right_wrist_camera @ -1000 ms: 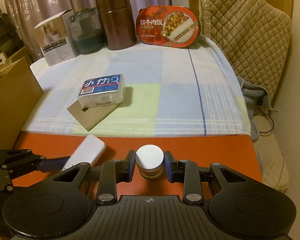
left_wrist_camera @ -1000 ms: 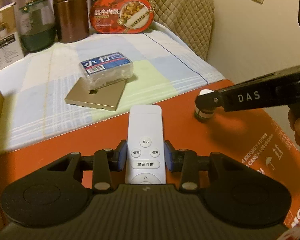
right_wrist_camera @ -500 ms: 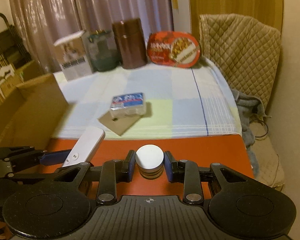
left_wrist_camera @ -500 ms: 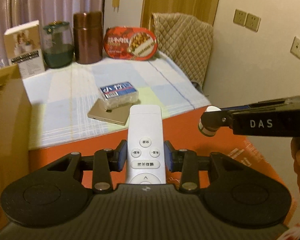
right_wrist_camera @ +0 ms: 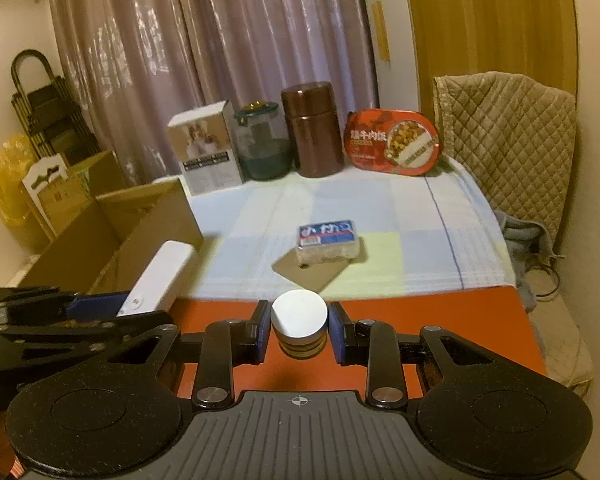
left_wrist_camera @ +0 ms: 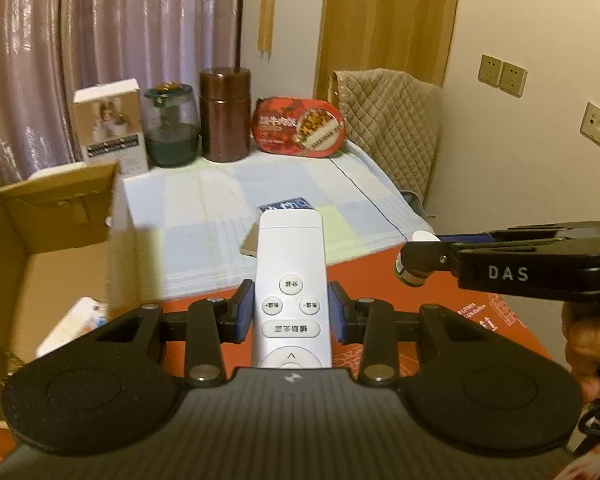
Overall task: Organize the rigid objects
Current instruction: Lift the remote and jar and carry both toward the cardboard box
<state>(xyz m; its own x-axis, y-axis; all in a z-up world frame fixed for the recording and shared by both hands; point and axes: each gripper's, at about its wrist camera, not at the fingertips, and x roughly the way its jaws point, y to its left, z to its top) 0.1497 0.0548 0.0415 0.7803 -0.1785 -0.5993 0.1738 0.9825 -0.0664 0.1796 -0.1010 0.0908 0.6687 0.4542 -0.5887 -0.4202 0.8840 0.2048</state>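
Two grips: left gripper (left_wrist_camera: pixel 291 311) clamps slim white remote (left_wrist_camera: pixel 290 276) (glossy plastic); right gripper (right_wrist_camera: pixel 299 333) clamps squat round jar (right_wrist_camera: pixel 299 323).

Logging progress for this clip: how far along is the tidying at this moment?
Done: a white packet already lies in the open cardboard box. In hand: the left gripper clamps the white remote, and the right gripper clamps a small white-capped jar. Left: the blue-labelled pack on the tan flat case.

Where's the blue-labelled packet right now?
Right wrist view, centre: the blue-labelled packet lies on the flat tan box on the checked cloth.
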